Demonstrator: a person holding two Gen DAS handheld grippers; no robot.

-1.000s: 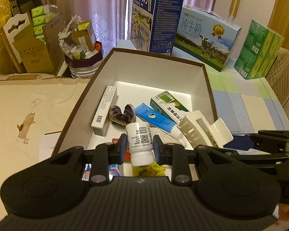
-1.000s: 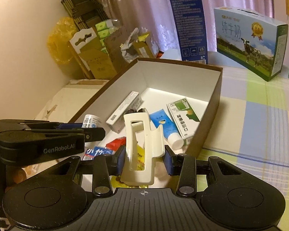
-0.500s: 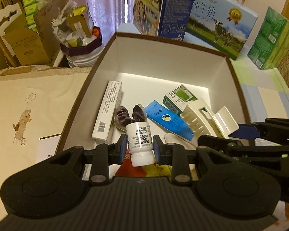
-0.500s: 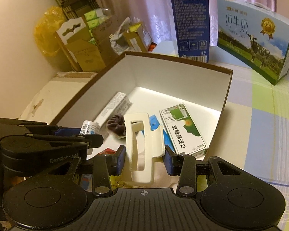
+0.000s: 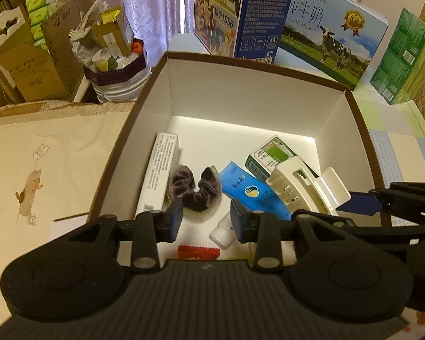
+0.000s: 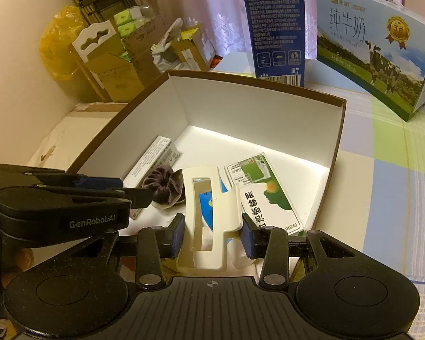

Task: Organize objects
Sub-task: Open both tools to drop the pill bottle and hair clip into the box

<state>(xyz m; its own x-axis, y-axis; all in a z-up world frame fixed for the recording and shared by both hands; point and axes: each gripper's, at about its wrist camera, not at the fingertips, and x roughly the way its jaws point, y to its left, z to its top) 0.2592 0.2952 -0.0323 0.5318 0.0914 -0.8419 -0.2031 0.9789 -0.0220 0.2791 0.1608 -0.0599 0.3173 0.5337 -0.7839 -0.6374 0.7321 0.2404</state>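
Two grippers are held over the box (image 5: 351, 107). The left gripper (image 5: 206, 221) is spread and empty; the right gripper (image 6: 212, 233) is pinching a cream hair claw (image 6: 209, 212), not yet set down. Below, at twelve o'clock, a scrunchie (image 5: 195, 189), tube (image 5: 249, 195), green carton (image 5: 269, 154) and long white carton (image 5: 161, 170) are already stowed. One item appears left.

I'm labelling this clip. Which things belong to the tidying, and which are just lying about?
Job: box, hair claw in right tongs, scrunchie, blue tube, green carton, left tongs.

Lying about: milk cartons, bin.
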